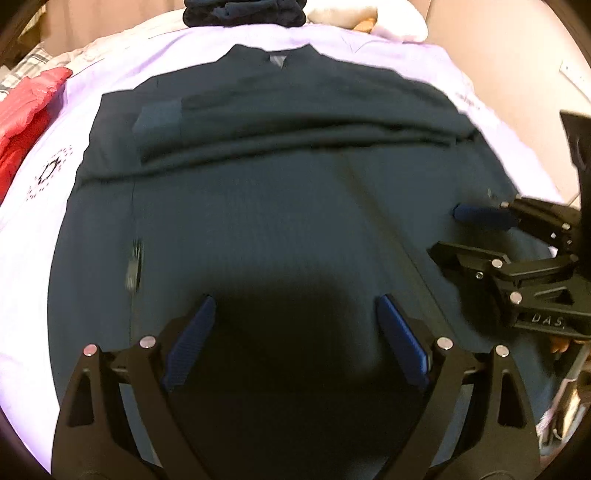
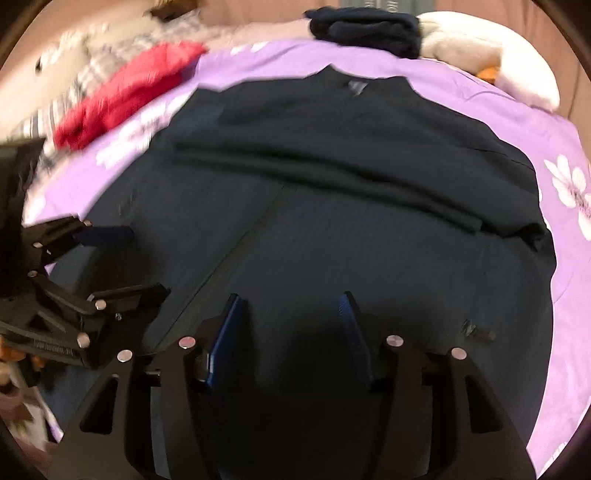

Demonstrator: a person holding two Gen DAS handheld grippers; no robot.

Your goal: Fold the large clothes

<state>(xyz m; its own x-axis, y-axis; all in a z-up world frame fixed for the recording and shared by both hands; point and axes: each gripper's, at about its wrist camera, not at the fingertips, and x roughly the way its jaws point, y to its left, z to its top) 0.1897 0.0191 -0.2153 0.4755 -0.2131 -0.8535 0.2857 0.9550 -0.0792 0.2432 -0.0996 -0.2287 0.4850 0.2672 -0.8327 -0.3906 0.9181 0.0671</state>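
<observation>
A large dark teal garment (image 1: 280, 206) lies spread on a purple bedsheet (image 1: 110, 70), its sleeves folded across the chest and its collar at the far end. My left gripper (image 1: 295, 302) hovers over the near hem, jaws wide open, nothing between the blue pads. My right gripper (image 2: 291, 299) hangs over the same near part of the garment (image 2: 351, 229), jaws open and empty. Each gripper shows in the other's view: the right gripper (image 1: 448, 230) at the right edge, the left gripper (image 2: 147, 258) at the left edge, both just above the cloth.
A red garment (image 1: 26, 110) lies at the far left of the bed. A folded dark stack (image 2: 365, 26) sits past the collar, with a cream pillow (image 2: 491, 48) to its right. The sheet (image 2: 569, 206) ends close on the right; checked fabric (image 2: 85, 70) lies far left.
</observation>
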